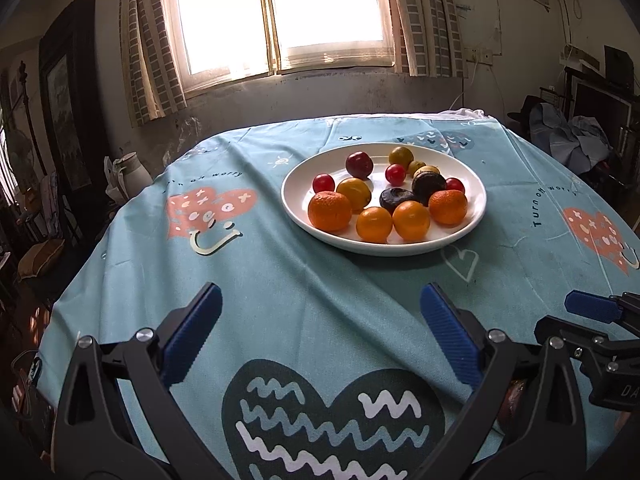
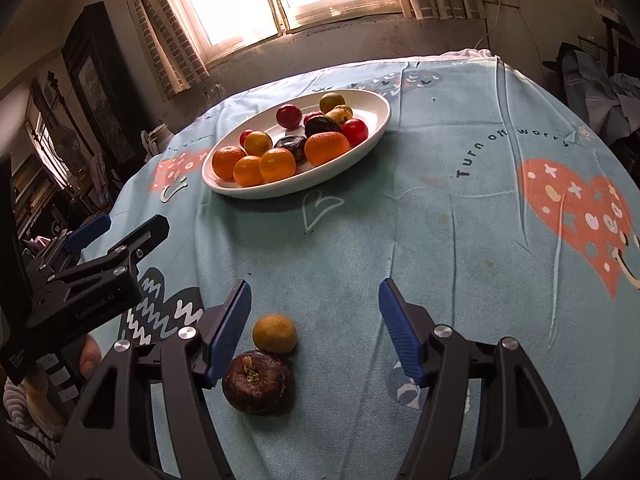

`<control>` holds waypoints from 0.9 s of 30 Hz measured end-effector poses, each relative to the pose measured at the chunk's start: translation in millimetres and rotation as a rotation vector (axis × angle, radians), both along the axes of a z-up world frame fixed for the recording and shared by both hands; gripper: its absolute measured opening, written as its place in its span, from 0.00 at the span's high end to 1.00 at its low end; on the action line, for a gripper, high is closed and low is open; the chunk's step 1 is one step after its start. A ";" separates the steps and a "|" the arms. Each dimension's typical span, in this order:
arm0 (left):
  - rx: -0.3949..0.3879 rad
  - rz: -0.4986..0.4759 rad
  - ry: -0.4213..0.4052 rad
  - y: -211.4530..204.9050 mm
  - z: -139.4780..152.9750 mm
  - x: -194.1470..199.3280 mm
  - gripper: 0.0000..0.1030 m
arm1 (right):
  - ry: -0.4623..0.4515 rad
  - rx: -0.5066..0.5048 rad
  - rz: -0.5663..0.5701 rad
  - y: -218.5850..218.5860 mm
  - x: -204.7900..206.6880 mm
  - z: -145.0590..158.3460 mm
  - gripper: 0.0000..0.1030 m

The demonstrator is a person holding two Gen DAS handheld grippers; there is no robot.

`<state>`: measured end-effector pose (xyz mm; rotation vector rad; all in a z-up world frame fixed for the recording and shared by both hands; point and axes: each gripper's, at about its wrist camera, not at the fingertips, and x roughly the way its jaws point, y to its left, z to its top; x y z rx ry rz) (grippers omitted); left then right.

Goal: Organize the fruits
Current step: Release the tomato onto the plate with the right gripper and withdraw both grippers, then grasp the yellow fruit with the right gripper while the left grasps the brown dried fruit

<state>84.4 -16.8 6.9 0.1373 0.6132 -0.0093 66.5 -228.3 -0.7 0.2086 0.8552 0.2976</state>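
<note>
Bright window [image 1: 280, 12], checked curtains [image 1: 148, 40], stained wall [image 1: 340, 96], dark cabinet [image 1: 68, 92] left

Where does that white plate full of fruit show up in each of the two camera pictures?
Left wrist view: the white plate sits above centre, a bit right, on the blue tablecloth.
Right wrist view: the white plate lies upper left of centre, seen more edge-on.
Shared landmark: the white outlined heart on the tablecloth, just in front of the plate in both views.
</note>
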 end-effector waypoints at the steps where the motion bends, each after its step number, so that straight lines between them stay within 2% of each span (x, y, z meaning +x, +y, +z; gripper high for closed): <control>1: 0.002 0.000 0.003 -0.2 -0.5 0.3 0.02 | -0.002 -0.007 0.005 1.5 -0.2 -0.3 0.35; 6: 0.008 0.003 0.012 -0.3 -2.2 2.9 0.02 | 0.018 -0.049 0.028 8.5 1.9 -6.9 0.35; 7: 0.008 0.004 0.013 -0.2 -2.1 3.5 0.02 | 0.025 -0.053 0.036 10.0 2.6 -8.4 0.36; 8: 0.008 0.006 0.013 0.3 -1.9 3.6 0.02 | 0.032 -0.047 0.049 10.8 3.6 -9.9 0.42; 11: -0.001 0.011 0.015 2.2 -1.4 4.3 0.02 | 0.063 -0.036 0.058 10.9 7.6 -15.1 0.47; 17: -0.006 0.010 0.016 3.4 -0.9 4.7 0.02 | 0.087 -0.034 0.121 25.5 12.2 -19.7 0.50; 20: 0.001 0.004 0.024 2.8 -2.5 4.5 0.02 | 0.106 -0.069 0.154 35.5 13.6 -23.1 0.56; 22: 0.001 -0.002 0.028 3.1 -2.5 3.6 0.02 | 0.114 -0.047 0.175 36.0 13.9 -24.2 0.73; 25: -0.005 -0.016 0.034 1.9 -3.0 0.8 0.02 | 0.111 -0.039 0.176 34.8 12.3 -23.1 0.74; 27: -0.025 -0.047 0.046 1.3 -4.0 -5.4 0.02 | 0.082 0.010 0.146 22.6 9.7 -14.7 0.74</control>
